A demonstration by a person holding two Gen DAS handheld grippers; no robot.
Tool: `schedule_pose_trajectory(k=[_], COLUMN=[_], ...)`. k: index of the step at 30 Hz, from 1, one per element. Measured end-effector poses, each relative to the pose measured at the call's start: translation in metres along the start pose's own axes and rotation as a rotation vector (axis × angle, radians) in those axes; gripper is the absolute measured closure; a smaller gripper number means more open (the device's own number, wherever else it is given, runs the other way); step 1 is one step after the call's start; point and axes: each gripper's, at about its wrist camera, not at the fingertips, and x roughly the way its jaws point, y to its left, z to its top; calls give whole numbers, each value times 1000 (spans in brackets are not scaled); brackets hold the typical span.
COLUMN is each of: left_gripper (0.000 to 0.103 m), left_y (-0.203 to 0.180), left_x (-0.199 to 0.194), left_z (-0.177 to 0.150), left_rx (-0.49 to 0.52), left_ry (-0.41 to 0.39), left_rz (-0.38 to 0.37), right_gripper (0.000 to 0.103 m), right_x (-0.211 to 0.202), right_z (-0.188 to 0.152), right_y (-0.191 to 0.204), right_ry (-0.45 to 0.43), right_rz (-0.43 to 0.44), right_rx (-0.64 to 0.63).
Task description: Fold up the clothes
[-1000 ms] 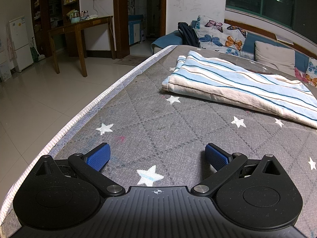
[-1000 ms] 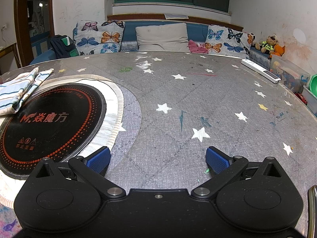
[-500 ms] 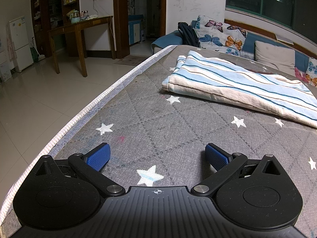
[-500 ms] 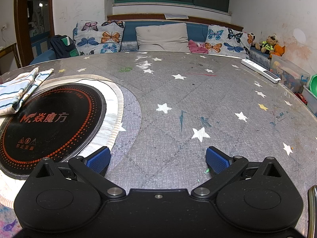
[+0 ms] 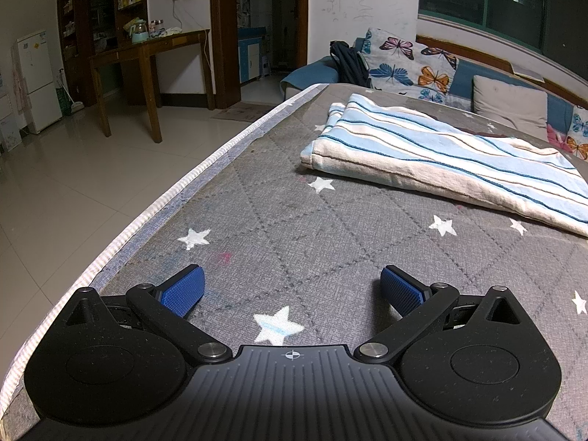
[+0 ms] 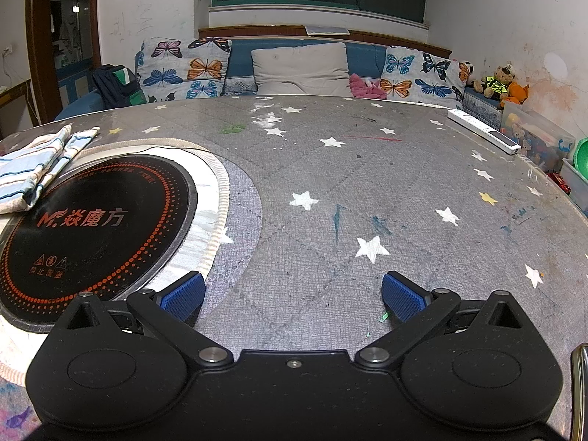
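Cloth (image 5: pixel 441 161), striped in pale blue, cream and dark blue, lies folded into a long flat bundle on the grey star-printed worktop (image 5: pixel 294 228), ahead of the left claw (image 5: pixel 292 286) and off to its right, well apart from the blue pads. The left claw is spread wide with nothing between its fingers; a white star on the cover shows in the gap just in front of its body. To its left the piped edge of the worktop runs away toward a tiled floor (image 5: pixel 73 183), with a wooden side table (image 5: pixel 147 58) and a white fridge (image 5: pixel 36 77) further off on that side.

The right claw (image 6: pixel 294 290) is likewise spread wide and holds nothing, low over bare grey cover. Ahead and to its left sits a round black cooktop disc (image 6: pixel 92 224) with orange dots and lettering, ringed by a pale woven border; the left blue pad (image 6: pixel 182 296) sits just at that border's near edge, though contact cannot be judged. The cloth's near end rests at the far left from this claw, overlapping the disc's rim. Far ahead stand butterfly-print cushions (image 6: pixel 183 70) and a plain grey cushion (image 6: pixel 301 68) on a blue sofa. Ahead to the right, near the worktop's edge, lies a white power strip (image 6: pixel 481 136).
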Motion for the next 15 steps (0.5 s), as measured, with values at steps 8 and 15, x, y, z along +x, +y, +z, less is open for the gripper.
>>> schedule_pose_trajectory(k=[8,15], left_gripper=[0,0], left_y=[0,0], left_x=[0,0], left_z=[0,0], left_rx=[0,0], left_ry=[0,0], left_rz=[0,1], right_gripper=[0,0], right_x=[-9,-7], right_z=[7,5], right_y=[-2,-1], right_ry=[0,0], right_rz=[0,0], right_rx=[0,0])
